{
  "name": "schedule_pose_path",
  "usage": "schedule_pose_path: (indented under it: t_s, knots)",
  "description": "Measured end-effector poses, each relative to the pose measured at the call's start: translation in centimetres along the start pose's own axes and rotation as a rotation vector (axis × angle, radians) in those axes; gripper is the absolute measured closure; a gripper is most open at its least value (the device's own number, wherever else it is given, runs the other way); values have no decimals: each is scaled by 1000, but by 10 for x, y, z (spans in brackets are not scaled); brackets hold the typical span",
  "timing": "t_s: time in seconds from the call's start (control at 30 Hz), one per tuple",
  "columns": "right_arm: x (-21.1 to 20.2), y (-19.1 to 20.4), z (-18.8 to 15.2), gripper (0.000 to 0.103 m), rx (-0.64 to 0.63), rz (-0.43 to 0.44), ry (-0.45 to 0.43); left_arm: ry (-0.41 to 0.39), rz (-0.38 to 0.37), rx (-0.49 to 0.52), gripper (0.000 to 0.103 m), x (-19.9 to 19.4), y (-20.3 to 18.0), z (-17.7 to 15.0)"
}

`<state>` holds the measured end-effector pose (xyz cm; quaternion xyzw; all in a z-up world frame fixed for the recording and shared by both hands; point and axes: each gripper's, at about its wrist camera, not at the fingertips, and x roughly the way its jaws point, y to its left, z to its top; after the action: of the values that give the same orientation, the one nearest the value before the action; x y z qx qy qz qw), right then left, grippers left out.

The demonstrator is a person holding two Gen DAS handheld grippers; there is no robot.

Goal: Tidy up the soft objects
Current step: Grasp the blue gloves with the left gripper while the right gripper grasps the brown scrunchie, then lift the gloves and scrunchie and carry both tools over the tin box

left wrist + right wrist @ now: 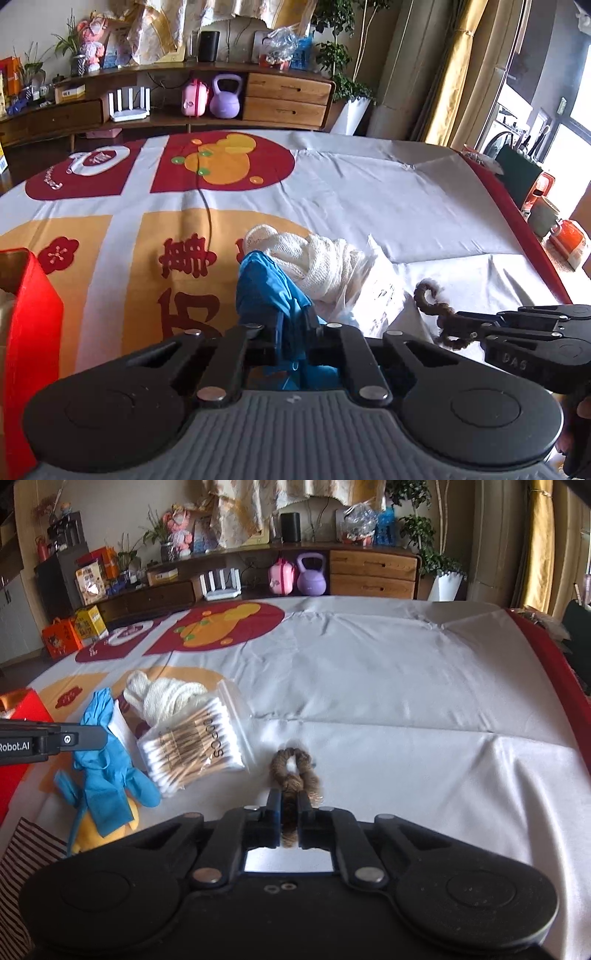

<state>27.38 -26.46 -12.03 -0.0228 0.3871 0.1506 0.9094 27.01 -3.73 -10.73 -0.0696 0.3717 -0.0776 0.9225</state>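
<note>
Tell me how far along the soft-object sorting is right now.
Done: nothing visibly put away yet. In hand: the left gripper is shut on the blue glove; the right gripper is shut on the brown hair tie. Left: the white cloth, the cotton swab bag and a yellow soft item lie on the sheet.

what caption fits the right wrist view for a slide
Right tool shut on a brown rope loop on the white sheet.

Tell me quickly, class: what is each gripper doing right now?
Left gripper: shut on the blue glove.
Right gripper: shut on the brown rope.
</note>
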Motion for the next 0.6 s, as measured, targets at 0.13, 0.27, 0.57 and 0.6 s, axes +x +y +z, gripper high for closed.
schedule_pose_path:
  t_s: [0.13,0.27,0.57,0.6]
  knots:
    - [-14,0,0,96,4,6,-27,-14,-3,-7,96,-10,3,2]
    - [-32,1,1,96,10,26,-56,-31,-9,-18,96,-24,4,2]
    - [-79,13,13,96,2,119,-114,-68,-34,-30,96,-68,4,8]
    - [-84,15,14,96,-1,129,-119,-72,-37,-34,96,-73,4,8]
